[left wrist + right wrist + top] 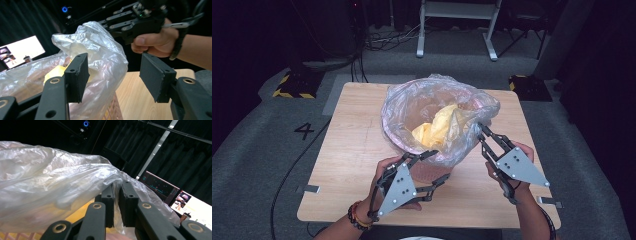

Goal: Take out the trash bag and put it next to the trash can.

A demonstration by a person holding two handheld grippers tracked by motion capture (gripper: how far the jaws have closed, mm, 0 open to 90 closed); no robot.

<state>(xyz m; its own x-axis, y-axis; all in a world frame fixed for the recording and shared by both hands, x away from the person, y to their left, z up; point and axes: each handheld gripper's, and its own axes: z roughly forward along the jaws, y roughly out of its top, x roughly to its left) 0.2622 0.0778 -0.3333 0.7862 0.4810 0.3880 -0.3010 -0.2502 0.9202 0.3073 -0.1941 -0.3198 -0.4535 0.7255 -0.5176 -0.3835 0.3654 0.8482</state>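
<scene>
A clear plastic bag (412, 105) lines a pink lattice basket (432, 173) in the middle of the wooden table (354, 150). Crumpled yellow material (437, 130) lies inside the bag. My right gripper (481, 131) is at the bag's right rim, and in the right gripper view its pads (117, 195) are shut on a fold of the film (62, 182). My left gripper (440, 165) is at the basket's near side. It stands open (113, 75), with the bag (100, 55) bulging past its left pad and the basket (113, 110) below. The right gripper (135, 22) shows beyond in a hand.
The table's near edge runs just behind both hands. A cable (292, 170) trails across the grey floor at left, beside a painted number (304, 131). Yellow-and-black striped bases (294, 86) and a white frame's legs (457, 30) stand behind the table. A lit screen (190, 205) glows in the dark.
</scene>
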